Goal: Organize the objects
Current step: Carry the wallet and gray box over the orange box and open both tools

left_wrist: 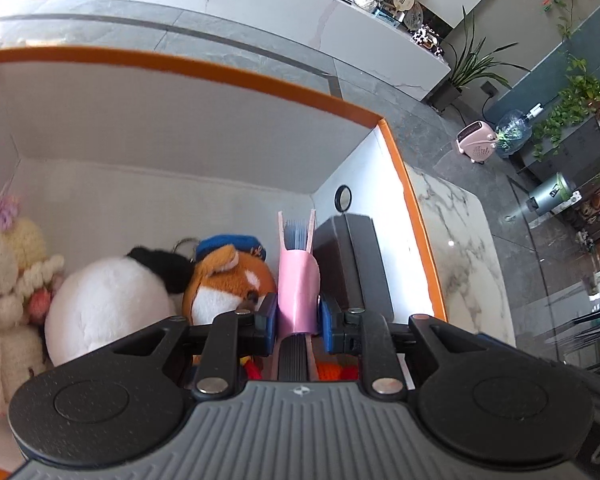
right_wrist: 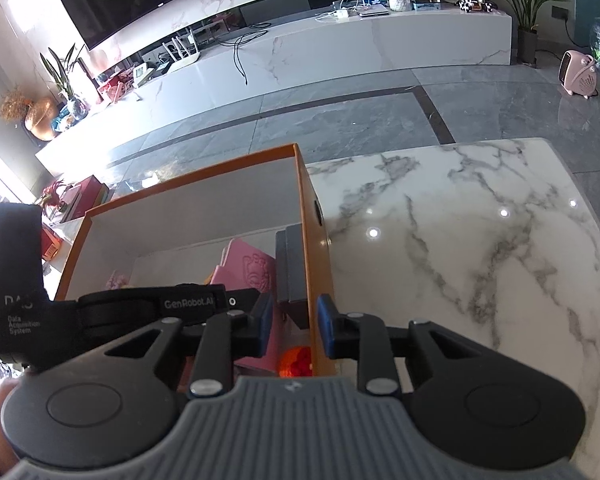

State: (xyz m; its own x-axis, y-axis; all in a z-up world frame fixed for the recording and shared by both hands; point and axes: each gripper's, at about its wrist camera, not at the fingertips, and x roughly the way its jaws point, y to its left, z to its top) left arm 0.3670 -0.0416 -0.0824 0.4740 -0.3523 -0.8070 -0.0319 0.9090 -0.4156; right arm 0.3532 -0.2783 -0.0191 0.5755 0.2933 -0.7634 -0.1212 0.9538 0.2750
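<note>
**Seating the pink notebook upright beside the dark case**

We have the left gripper (left_wrist: 298, 322) reaching down into the orange-rimmed box (left_wrist: 228, 74), its 2 blue pads narrow and pressed on the spine end of the pink notebook (left_wrist: 298, 280). The notebook stands on edge, its covers splayed a little at the far end so the blue page block shows. It sits between the fox plush (left_wrist: 228, 284) on the left and the dark grey case (left_wrist: 352, 264) on the right, which leans against the box's right wall. Further left lie the white round plush (left_wrist: 108, 304) and a crocheted doll (left_wrist: 8, 264).

Our right gripper (right_wrist: 292, 328) straddles the right wall of the box: 1 pad is inside, 1 outside above the marble table (right_wrist: 480, 240). Its jaws are narrow, but from this view we cannot tell whether the pads actually press the wall or the case.

To do this step well, we judge that we should keep the notebook vertical and slide it flush against the case before letting go, so it does not flop onto the fox. The right gripper can steady the wall or case while we do it. We should open the left pads slowly and lift straight up, since the loose covers could catch on a pad and drag the notebook out of line.
</note>
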